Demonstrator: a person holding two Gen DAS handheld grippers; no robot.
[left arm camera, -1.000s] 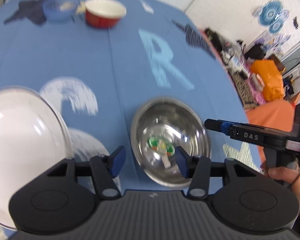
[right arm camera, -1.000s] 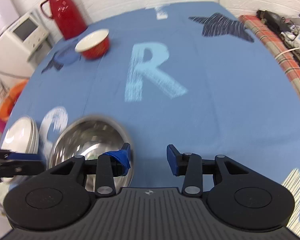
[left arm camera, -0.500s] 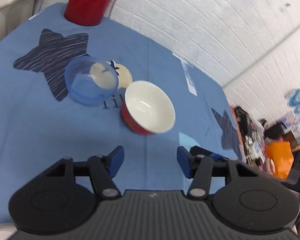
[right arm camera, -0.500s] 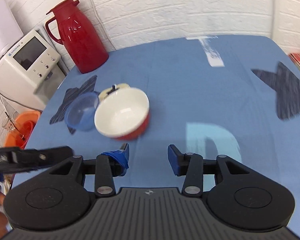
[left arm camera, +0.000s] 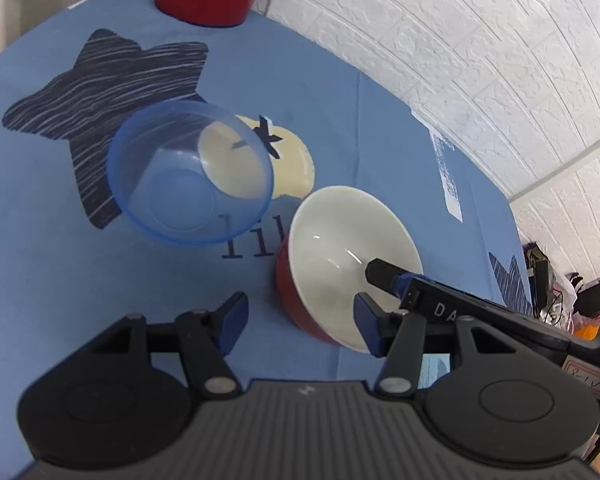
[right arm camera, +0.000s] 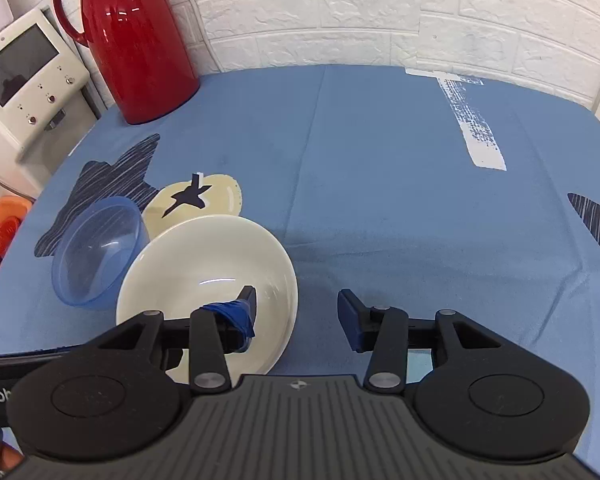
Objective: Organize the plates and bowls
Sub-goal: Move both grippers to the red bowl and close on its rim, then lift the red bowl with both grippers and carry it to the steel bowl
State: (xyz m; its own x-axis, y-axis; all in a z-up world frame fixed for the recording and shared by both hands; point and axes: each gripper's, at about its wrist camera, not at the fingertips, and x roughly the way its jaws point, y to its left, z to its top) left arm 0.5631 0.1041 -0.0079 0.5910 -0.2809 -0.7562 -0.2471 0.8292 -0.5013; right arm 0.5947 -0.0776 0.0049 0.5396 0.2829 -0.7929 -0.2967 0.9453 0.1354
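Over the red bowl (right arm camera: pixel 204 272) rim, both grippers' fingers spread, blue bowl (left arm camera: pixel 190 172) just beside.

1. The bowl (left arm camera: pixel 340 264) was red outside, cream-white inside.
2. The smaller bowl (left arm camera: pixel 188 172) was translucent blue.
3. The surface (right arm camera: pixel 380 140) wore blue cloth with dark striped stars.
4. The jug (right arm camera: pixel 136 40) was glossy red.

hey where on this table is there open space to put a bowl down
Right half: bare blue tablecloth from the red-and-white bowl across to the white painted stripe. Crowded on the left, where the blue plastic bowl and red thermos jug sit.
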